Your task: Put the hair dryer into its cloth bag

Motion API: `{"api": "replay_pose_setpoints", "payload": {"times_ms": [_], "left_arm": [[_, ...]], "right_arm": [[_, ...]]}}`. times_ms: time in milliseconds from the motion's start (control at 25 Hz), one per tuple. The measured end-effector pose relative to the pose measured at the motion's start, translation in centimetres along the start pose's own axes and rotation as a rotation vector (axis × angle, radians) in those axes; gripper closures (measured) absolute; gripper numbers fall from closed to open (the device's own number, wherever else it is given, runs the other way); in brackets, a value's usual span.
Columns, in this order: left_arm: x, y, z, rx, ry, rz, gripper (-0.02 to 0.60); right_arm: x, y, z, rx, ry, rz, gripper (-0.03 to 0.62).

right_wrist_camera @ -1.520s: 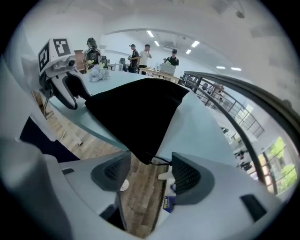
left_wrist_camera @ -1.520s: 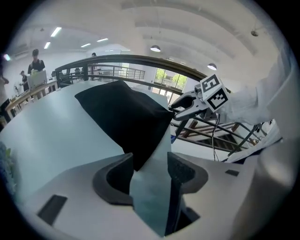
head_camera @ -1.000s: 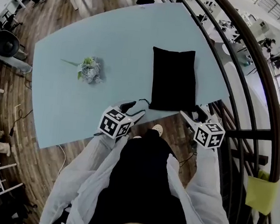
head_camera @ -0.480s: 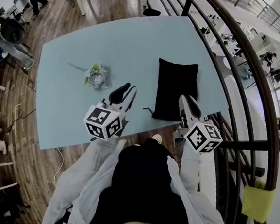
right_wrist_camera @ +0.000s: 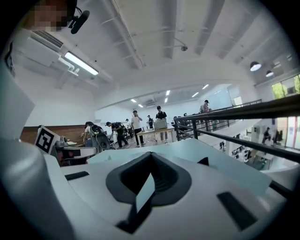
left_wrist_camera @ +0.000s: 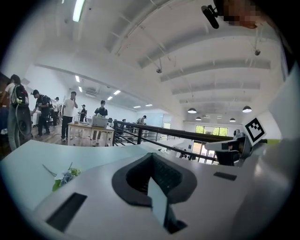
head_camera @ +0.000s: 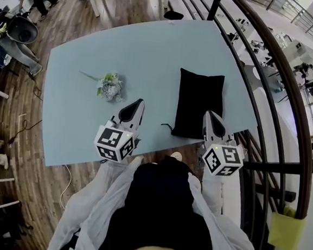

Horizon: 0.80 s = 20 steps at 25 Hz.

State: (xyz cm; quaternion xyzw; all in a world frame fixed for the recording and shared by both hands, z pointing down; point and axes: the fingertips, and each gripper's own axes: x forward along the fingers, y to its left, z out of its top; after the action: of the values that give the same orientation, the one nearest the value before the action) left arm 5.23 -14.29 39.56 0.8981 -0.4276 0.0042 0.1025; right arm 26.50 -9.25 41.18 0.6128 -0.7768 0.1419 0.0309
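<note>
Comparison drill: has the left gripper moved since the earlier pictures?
Yes. The left gripper moved from the table's near edge out over it, toward the flowers; its jaws have just been closing, empty.

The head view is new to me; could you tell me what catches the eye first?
A black cloth bag lies flat on the right part of the pale blue table, a small flower sprig to its left. Nearer the person, the left hand-held gripper and right hand-held gripper hover shut and empty.
</note>
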Motion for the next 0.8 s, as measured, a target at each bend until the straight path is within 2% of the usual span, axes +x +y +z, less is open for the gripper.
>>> {"api": "replay_pose_setpoints", "payload": {"times_ms": [160, 440, 800], "left_arm": [[0.0, 0.1, -0.4, 0.027, 0.018, 0.012, 0.566], [0.1, 0.4, -1.0, 0.021, 0.031, 0.035, 0.566], [0.4, -1.2, -2.0, 0.047, 0.061, -0.002, 0.566]], "right_arm": [[0.1, -0.9, -0.7, -0.002, 0.024, -0.024, 0.588], [-0.1, -0.4, -0.7, -0.037, 0.015, -0.05, 0.588], [-1.0, -0.5, -1.7, -0.017, 0.029, -0.052, 0.588]]}}
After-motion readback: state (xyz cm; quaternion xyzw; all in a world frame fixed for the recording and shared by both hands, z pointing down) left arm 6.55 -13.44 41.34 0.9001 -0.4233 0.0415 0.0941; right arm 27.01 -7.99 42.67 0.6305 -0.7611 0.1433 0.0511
